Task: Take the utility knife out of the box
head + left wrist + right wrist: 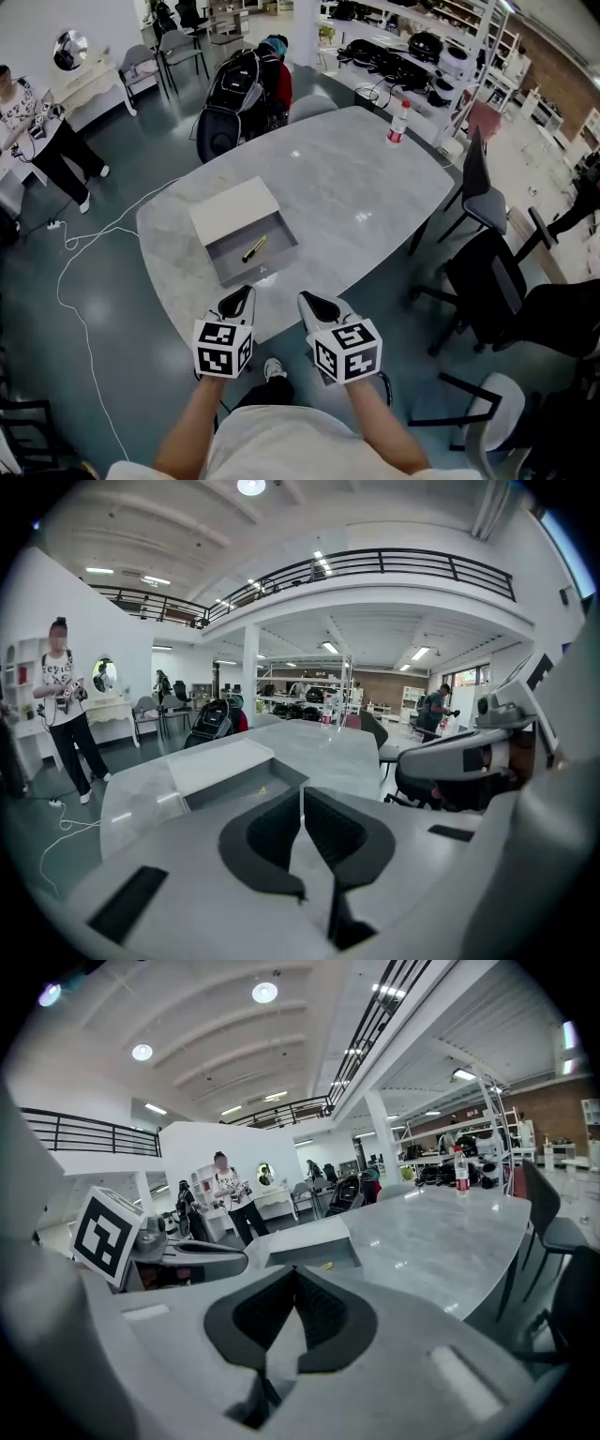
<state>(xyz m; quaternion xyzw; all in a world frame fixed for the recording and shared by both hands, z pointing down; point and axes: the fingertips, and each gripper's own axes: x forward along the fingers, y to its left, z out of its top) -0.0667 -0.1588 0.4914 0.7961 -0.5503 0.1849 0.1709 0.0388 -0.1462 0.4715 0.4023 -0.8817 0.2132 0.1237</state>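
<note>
Grey marble table [366,197] stretching wide to the right, yellow utility knife [254,248] lying in open grey box [232,214] by the near edge, left gripper [246,293] and right gripper [307,300] hovering nearer, jaws pressed together, empty.

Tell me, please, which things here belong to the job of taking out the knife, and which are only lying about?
For the job:
- utility knife, lying in the box
- box, open on the table
- left gripper and right gripper, both shut and empty

Just lying about:
- bottle
- backpack
- black chairs
</note>
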